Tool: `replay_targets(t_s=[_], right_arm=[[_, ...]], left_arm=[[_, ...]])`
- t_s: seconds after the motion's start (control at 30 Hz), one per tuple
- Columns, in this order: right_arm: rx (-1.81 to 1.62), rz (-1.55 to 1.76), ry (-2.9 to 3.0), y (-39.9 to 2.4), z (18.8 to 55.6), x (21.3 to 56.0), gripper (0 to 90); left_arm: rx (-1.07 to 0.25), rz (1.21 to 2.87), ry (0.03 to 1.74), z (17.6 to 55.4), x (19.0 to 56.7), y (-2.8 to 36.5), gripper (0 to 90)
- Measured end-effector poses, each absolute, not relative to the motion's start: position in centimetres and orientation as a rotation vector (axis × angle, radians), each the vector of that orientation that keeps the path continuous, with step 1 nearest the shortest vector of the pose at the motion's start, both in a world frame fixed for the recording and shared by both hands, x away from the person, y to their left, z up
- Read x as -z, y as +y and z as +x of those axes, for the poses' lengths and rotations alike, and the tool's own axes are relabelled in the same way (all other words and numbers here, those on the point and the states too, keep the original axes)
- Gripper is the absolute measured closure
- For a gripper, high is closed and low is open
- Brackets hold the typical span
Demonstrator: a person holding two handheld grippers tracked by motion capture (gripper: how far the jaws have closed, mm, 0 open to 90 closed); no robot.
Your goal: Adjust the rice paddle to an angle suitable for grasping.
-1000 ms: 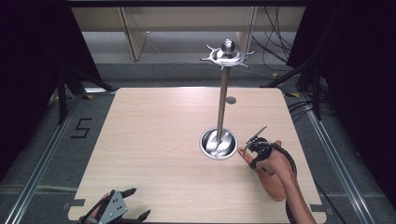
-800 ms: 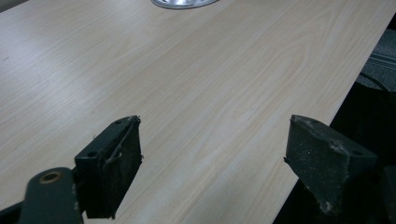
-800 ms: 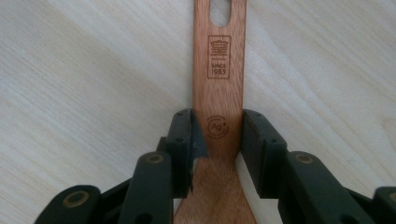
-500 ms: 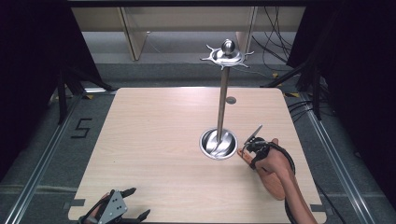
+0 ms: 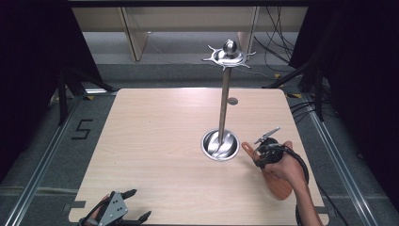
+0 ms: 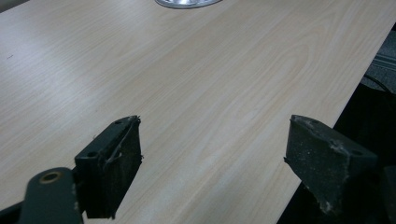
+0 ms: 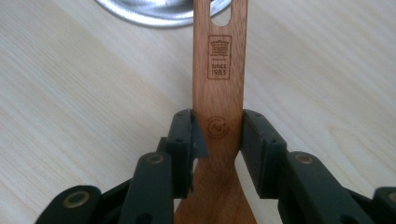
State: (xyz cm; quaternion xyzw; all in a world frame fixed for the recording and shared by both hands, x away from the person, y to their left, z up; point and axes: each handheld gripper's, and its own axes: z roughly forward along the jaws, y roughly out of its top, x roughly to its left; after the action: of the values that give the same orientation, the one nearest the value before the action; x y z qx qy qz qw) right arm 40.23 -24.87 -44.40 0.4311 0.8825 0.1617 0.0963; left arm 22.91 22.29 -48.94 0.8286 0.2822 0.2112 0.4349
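**Spatula lifting toward the hanging stand**

Since the earlier frame the right tool (image 5: 261, 151) has come up and drifted a little away from the stand's base, bringing the wooden spatula (image 5: 275, 181) with it; the left tool (image 5: 126, 207) has not shifted from the near edge of the table (image 5: 155, 141).

In the right gripper view the two black jaws press on either side of the spatula's (image 7: 219, 93) flat handle, just below the stamped marks, so the right tool (image 7: 218, 140) is pinching the spatula firmly. The handle's free end, with its oval hanging hole, points toward the shiny round base of the stand (image 5: 220, 144), which shows at the top of that view. From the high view the broad blade lies toward the person, under the hand. The left tool (image 6: 212, 154) has its jaws spread wide over bare wood, holding nothing.

The step in hand looks like carrying the spatula up to one of the small hooks on the ring at the top of the stand (the ring sits high above the table, well over the hand's present level). To do it well, the person should keep the pinch steady so the smooth handle cannot slip, raise the spatula clear of the pole, then tip the holed end toward a hook and approach slowly. Whether the hole will pass easily over a hook cannot be judged from here.
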Motion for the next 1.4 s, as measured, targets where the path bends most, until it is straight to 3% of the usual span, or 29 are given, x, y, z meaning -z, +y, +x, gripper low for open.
replay_targets(t_s=[1.4], right_arm=[[-0.887,1.182,2.36,-29.2,37.2,39.7,67.1]], left_arm=[[-0.541,2.072,0.683,22.9,49.0,22.2,17.7]])
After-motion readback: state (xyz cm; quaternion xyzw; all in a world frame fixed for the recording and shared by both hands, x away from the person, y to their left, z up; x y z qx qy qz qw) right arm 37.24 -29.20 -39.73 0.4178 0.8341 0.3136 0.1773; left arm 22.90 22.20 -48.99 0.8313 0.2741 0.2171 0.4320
